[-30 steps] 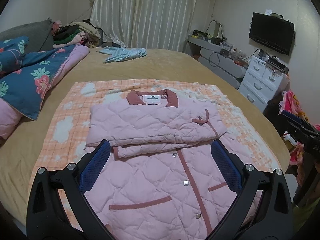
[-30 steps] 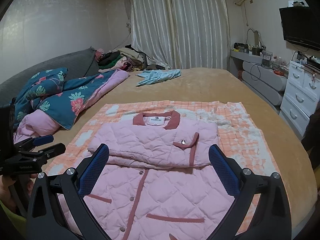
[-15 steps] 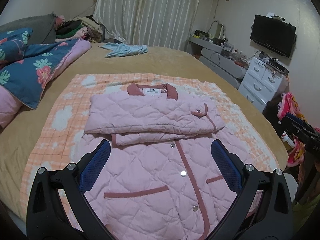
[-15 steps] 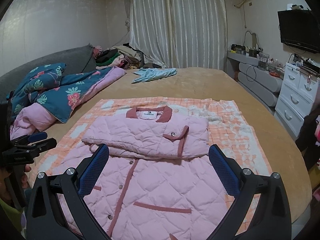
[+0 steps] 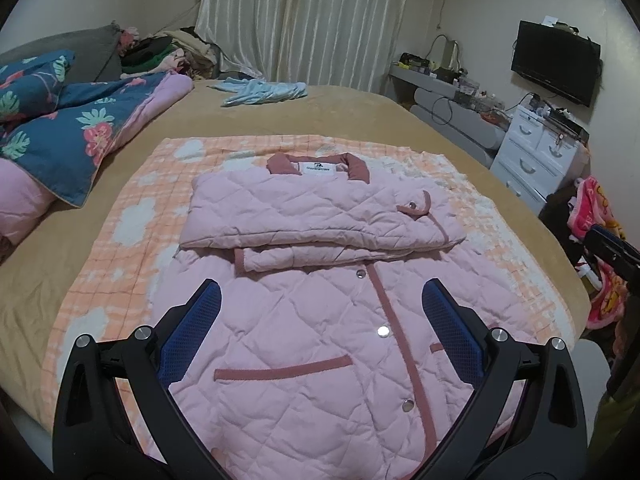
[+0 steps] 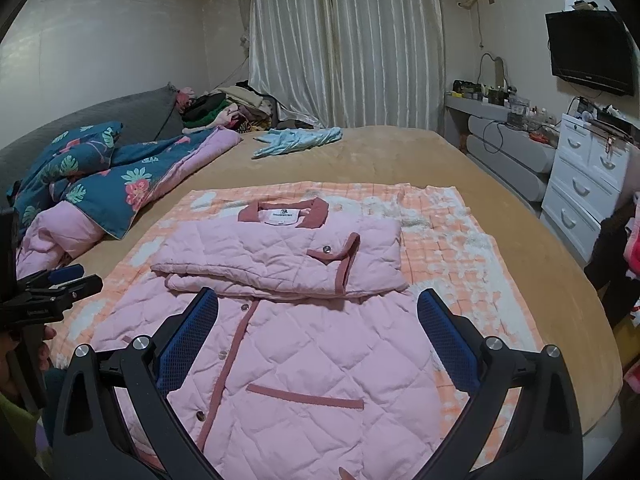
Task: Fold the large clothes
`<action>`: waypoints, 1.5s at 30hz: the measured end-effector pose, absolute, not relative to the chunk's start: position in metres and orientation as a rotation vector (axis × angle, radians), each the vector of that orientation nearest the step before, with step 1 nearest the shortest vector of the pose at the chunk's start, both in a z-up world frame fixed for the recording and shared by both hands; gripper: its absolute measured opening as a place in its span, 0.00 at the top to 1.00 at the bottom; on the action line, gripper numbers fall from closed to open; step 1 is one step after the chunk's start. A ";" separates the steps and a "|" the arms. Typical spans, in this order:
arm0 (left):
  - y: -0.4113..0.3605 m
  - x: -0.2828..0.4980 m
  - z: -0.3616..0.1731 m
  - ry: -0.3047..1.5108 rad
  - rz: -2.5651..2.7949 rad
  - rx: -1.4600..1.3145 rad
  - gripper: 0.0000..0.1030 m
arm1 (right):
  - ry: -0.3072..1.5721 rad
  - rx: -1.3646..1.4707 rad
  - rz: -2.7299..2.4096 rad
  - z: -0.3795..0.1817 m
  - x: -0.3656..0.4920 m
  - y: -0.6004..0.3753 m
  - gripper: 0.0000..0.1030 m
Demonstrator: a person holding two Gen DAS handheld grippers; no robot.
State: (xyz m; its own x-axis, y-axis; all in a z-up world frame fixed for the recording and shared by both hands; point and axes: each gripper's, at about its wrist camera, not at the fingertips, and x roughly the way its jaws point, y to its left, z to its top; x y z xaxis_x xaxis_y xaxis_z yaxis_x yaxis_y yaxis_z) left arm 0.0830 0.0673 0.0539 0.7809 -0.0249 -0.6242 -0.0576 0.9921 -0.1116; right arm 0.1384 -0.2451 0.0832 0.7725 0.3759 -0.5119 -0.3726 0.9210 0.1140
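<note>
the big bed (image 5: 380,128) holds a pink jacket (image 5: 320,320) on an orange blanket (image 5: 132,240), sleeves folded in. left gripper (image 5: 320,320) and right gripper (image 6: 318,322) hover near, jaws spread (holding nothing). a one-sided grab could undo the sleeves.

Free room and obstacles, as we find them:

- Jacket (image 5: 320,320): lies flat on the orange blanket (image 5: 120,248); we see open air above it.
- Left gripper (image 5: 320,308) and right gripper (image 6: 318,312): jaws spread, nothing between.
- Bare bedspread (image 6: 380,160) beyond the blanket: passable up to the blue garment (image 6: 296,141).
- Left side: floral quilt (image 6: 100,184) piled up, blocking.
- Right side: white drawers (image 6: 584,196) stand just past the bed's edge.
</note>
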 end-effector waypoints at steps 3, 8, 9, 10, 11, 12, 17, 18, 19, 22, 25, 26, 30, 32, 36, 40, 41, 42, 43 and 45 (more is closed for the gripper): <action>0.069 0.079 0.050 0.681 0.022 -0.122 0.08 | 0.567 0.000 0.388 0.077 0.139 -0.250 0.04; 0.072 0.074 0.043 0.690 0.027 -0.113 0.08 | 0.580 -0.007 0.373 0.067 0.137 -0.259 0.04; 0.074 0.073 0.040 0.696 0.027 -0.115 0.08 | 0.587 -0.009 0.366 0.064 0.138 -0.260 0.04; 0.075 0.072 0.037 0.702 0.029 -0.119 0.08 | 0.593 -0.011 0.363 0.062 0.138 -0.262 0.04; 0.078 0.070 0.034 0.707 0.029 -0.124 0.08 | 0.601 -0.012 0.362 0.058 0.138 -0.263 0.04; 0.080 0.068 0.031 0.711 0.029 -0.125 0.08 | 0.604 -0.012 0.361 0.055 0.138 -0.264 0.04; 0.092 0.061 0.017 0.735 0.063 -0.109 0.08 | 0.607 -0.015 0.352 0.043 0.136 -0.266 0.04; 0.096 0.059 0.014 0.744 0.072 -0.115 0.08 | 0.608 -0.016 0.353 0.041 0.135 -0.267 0.04; 0.100 0.058 0.011 0.750 0.081 -0.119 0.08 | 0.610 -0.017 0.354 0.040 0.135 -0.267 0.04; 0.107 0.054 0.004 0.762 0.101 -0.107 0.08 | 0.620 -0.014 0.358 0.034 0.135 -0.267 0.04; 0.114 0.051 -0.003 0.779 0.113 -0.106 0.08 | 0.636 -0.016 0.356 0.027 0.134 -0.267 0.04; 0.115 0.050 -0.004 0.781 0.120 -0.103 0.08 | 0.641 -0.015 0.355 0.024 0.134 -0.267 0.04; 0.120 0.046 -0.011 0.796 0.132 -0.096 0.08 | 0.650 -0.016 0.357 0.019 0.132 -0.267 0.04; 0.122 0.044 -0.015 0.804 0.138 -0.093 0.08 | 0.655 -0.022 0.358 0.017 0.130 -0.267 0.04; 0.126 0.040 -0.026 0.825 0.156 -0.088 0.08 | 0.676 -0.023 0.357 0.009 0.128 -0.270 0.04; 0.132 0.035 -0.035 0.844 0.173 -0.110 0.08 | 0.690 -0.041 0.359 -0.002 0.123 -0.273 0.04; 0.133 0.034 -0.037 0.848 0.174 -0.112 0.08 | 0.695 -0.043 0.359 -0.005 0.121 -0.275 0.04; 0.135 0.032 -0.038 0.851 0.177 -0.116 0.08 | 0.702 -0.044 0.358 -0.009 0.119 -0.277 0.04; 0.135 0.030 -0.039 0.852 0.179 -0.118 0.08 | 0.707 -0.046 0.357 -0.012 0.118 -0.278 0.04; 0.136 0.028 -0.043 0.857 0.184 -0.119 0.08 | 0.720 -0.048 0.354 -0.019 0.116 -0.282 0.04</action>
State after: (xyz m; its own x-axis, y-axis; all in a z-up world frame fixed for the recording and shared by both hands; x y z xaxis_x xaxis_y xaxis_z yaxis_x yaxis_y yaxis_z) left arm 0.0281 0.1364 -0.0426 0.6404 0.1130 -0.7597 -0.2088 0.9775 -0.0306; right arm 0.1159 -0.2817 -0.0186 0.6948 0.3007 -0.6533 -0.3338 0.9395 0.0774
